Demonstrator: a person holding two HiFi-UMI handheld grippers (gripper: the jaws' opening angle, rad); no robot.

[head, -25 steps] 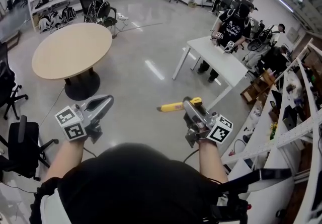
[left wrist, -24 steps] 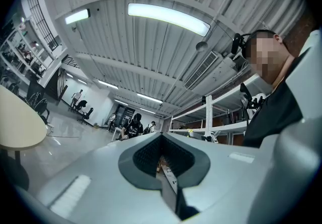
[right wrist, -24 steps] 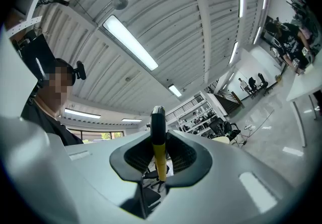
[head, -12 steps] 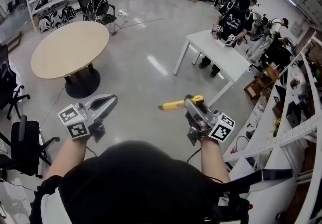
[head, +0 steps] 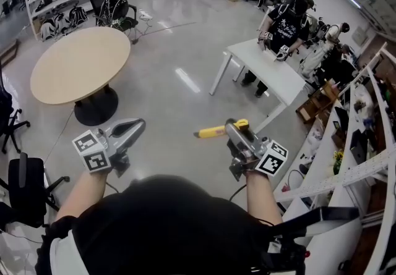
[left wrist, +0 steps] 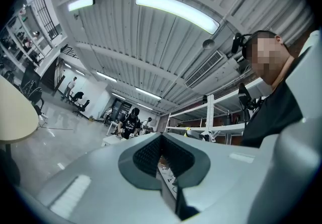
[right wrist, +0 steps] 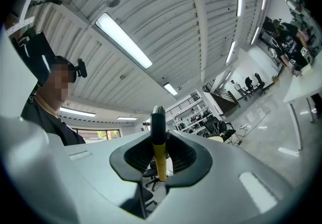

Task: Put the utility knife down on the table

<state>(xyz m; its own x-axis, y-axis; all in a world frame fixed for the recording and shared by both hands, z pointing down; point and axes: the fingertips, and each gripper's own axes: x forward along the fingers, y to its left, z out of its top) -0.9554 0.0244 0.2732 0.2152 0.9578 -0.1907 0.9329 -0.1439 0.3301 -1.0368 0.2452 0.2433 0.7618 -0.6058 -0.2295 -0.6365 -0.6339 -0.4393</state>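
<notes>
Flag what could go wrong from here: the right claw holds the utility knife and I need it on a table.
1. The right claw grips the utility knife near one end, most of it jutting sideways; it may pivot or slip.
2. Only floor lies below; opening now would drop it.
3. A person works at the white table; the round table looks safer.

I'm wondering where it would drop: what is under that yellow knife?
Only bare grey floor shows under the utility knife; no table lies beneath it. The right gripper is shut on one end, so the part between the fingers is covered.
</notes>
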